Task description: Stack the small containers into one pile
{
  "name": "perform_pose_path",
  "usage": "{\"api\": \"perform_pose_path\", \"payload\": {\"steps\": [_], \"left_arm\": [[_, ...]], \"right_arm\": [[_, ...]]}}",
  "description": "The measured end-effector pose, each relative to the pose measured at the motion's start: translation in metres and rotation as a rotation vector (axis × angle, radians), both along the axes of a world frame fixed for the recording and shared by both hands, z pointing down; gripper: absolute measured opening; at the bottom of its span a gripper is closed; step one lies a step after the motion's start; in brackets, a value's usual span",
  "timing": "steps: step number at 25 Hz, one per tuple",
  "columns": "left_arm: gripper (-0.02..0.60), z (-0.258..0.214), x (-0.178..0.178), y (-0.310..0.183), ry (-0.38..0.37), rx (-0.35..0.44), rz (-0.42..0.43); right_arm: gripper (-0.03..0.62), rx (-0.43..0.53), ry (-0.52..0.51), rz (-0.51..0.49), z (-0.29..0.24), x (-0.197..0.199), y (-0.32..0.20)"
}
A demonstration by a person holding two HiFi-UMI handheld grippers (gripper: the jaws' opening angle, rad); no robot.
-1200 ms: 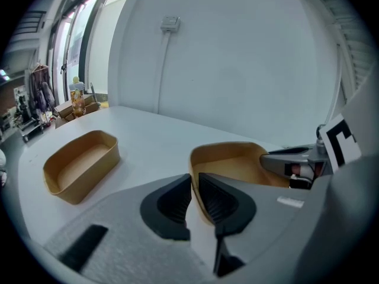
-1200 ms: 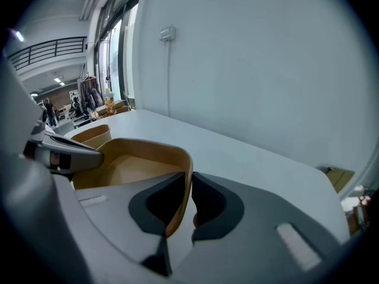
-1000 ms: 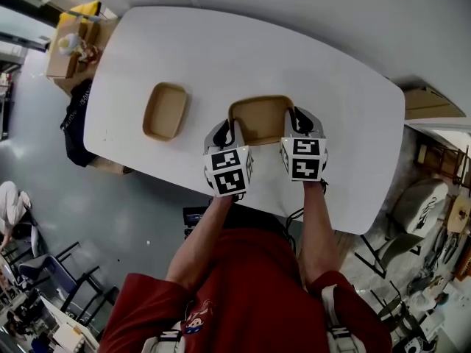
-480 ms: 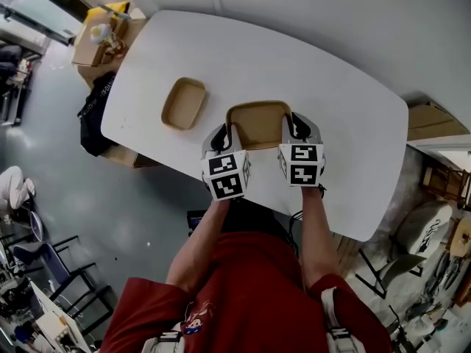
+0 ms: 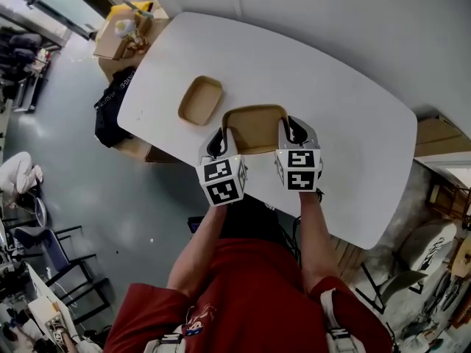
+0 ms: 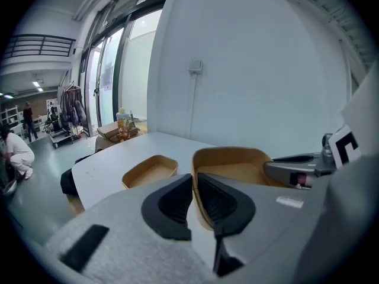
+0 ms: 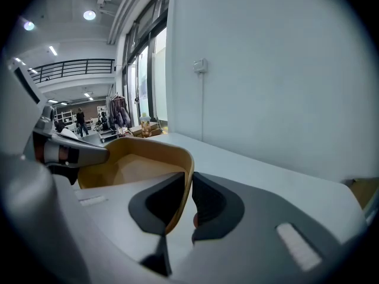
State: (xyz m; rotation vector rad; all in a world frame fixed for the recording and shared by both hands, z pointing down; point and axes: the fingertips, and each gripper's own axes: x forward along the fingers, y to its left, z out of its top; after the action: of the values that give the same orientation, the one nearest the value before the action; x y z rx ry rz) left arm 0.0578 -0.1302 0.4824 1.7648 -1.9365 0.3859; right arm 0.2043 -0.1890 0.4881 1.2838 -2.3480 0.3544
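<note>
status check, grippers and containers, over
Left gripper shut on large container left rim, right gripper shut on right rim. Small container on table, to its left. Path between clear.

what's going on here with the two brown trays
A person holds a tool in each hand. The left tool is clamped on the left wall of the larger brown tray, and the right tool on its right wall, so the tray hangs between the two. It seems to be just off the white table. The smaller brown tray lies empty on the table to its left, apart from it. Nothing is stacked yet.
</note>
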Motion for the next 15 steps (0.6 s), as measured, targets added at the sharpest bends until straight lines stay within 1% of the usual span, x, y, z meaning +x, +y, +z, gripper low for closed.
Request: {"api": "perform_pose_path", "payload": {"steps": [6, 11, 15], "left_arm": [[0.031, -0.005, -0.025, 0.000, 0.004, 0.015, -0.030], [0.029, -0.004, -0.045, -0.008, 0.031, 0.032, -0.035], [0.028, -0.004, -0.066, -0.017, 0.056, 0.036, -0.058]], "right_arm": [[0.043, 0.013, -0.002, -0.033, -0.005, -0.026, -0.002], [0.043, 0.023, 0.018, -0.034, -0.008, -0.045, -0.008], [0.043, 0.019, 0.037, -0.041, -0.009, -0.067, -0.017]]}}
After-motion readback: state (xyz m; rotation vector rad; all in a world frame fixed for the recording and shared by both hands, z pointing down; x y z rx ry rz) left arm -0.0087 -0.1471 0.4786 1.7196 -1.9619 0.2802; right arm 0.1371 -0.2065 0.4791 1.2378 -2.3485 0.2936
